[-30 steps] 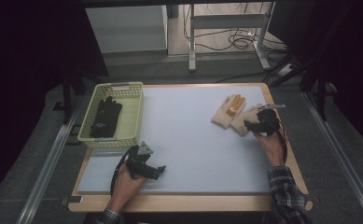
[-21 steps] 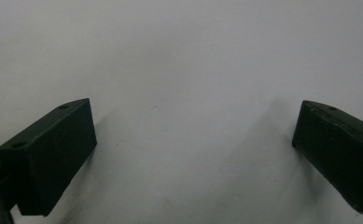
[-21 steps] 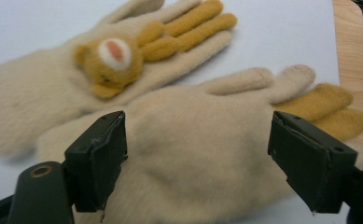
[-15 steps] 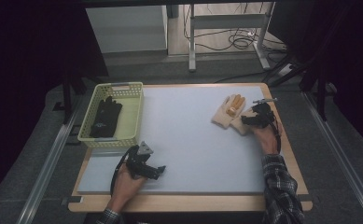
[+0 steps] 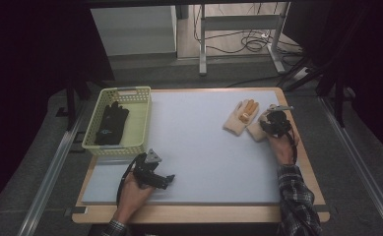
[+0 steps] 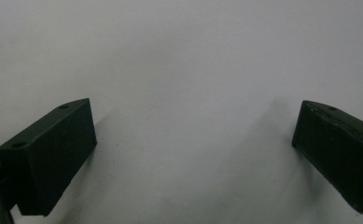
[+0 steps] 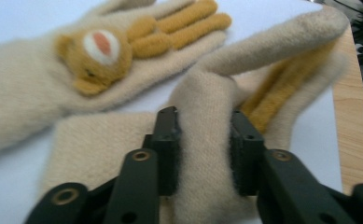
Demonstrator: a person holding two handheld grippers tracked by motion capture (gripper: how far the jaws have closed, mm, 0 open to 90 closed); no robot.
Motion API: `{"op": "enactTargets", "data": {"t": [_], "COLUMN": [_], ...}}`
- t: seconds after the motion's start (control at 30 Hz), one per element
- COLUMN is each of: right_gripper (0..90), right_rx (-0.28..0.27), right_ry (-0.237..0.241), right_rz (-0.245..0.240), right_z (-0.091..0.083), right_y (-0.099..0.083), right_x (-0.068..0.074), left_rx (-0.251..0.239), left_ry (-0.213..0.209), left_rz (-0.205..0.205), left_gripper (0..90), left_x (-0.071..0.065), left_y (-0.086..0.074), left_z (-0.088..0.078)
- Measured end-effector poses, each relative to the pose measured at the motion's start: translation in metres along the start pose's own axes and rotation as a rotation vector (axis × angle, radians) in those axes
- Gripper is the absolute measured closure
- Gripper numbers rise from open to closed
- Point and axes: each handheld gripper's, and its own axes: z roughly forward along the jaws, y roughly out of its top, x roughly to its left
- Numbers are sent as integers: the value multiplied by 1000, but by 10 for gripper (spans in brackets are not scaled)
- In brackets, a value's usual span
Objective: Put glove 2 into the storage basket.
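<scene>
At table's right edge: grasp step, R gripper pinching a fold of the near cream glove.

Jaws just closed, pads pressing a raised ridge of knit between them; hold looks firm. Second cream glove w/ bear patch lying flat just beside, touching the held one, on the white mat. Black gloves already in the yellow basket at far left, so prob. sorting gloves into it. L gripper resting on mat near front edge, jaws wide apart, nothing between. Next: lift straight up w/o dragging the neighbour glove, then carry across to basket; needs grip kept tight, as soft knit may slip.
</scene>
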Motion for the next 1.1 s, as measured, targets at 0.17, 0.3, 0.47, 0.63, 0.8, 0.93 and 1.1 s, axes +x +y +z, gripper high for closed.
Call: {"op": "enactTargets", "data": {"t": [0.17,0.3,0.47,0.63,0.8,0.93,1.1], "right_gripper": [819,827,827,827,826,826,825], "right_rx": [-29,-49,-89,-125,-135,-137,-136], "right_ry": [42,69,139,224,319,391,480], "right_rz": [-12,-33,-33,-62,-110,-159,-225], "right_z": [-18,-30,-48,-64,-72,-73,-72], "right_y": [1,0,3,8,10,10,9], "right_x": [-1,3,12,31,58,86,124], "left_rx": [0,-2,-2,-2,-1,-1,-1], "left_ry": [0,1,1,1,1,1,1], "left_rz": [0,-2,-3,-3,-2,-2,-2], "left_gripper": [0,0,0,0,0,0,0], "left_x": [0,0,0,0,0,0,0], "left_y": [0,0,0,0,0,0,0], "left_z": [0,0,0,0,0,0,0]}}
